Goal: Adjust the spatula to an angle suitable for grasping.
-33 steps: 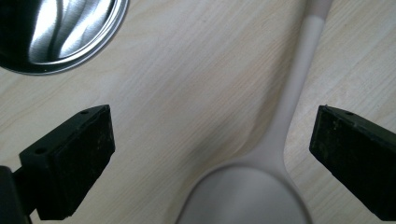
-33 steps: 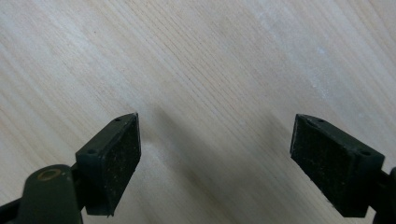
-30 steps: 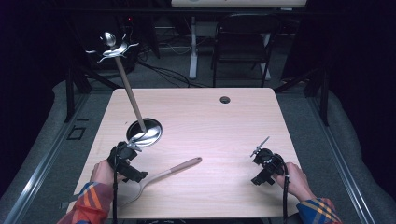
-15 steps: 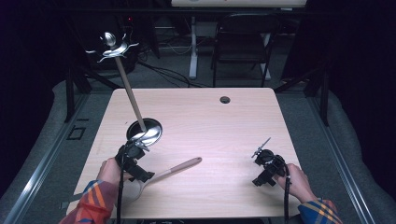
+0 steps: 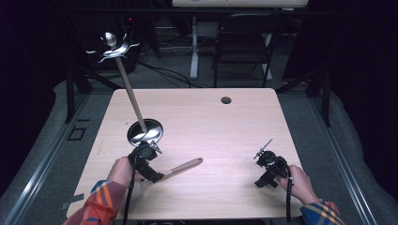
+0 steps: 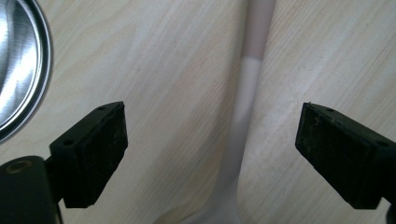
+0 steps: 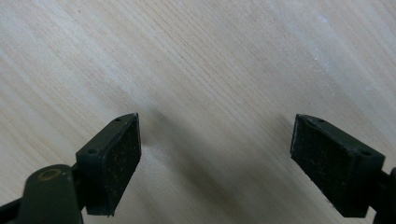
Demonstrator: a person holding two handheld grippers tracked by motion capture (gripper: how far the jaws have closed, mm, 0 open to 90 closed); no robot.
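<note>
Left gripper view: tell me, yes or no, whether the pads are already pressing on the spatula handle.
No: the spatula handle lies on the table between the left gripper pads, with bare wood showing on both sides of it.

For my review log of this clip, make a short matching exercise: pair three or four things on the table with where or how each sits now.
Things:
1. pale spatula with a wooden handle
2. round shiny metal base of the utensil stand
3. right gripper
4. small dark hole in the light wooden table

States:
A. near the table's far edge
B. open above bare wood
C. between the left gripper's open jaws
D. just beyond the left gripper

Pairs: 1-C, 2-D, 3-B, 4-A
</note>
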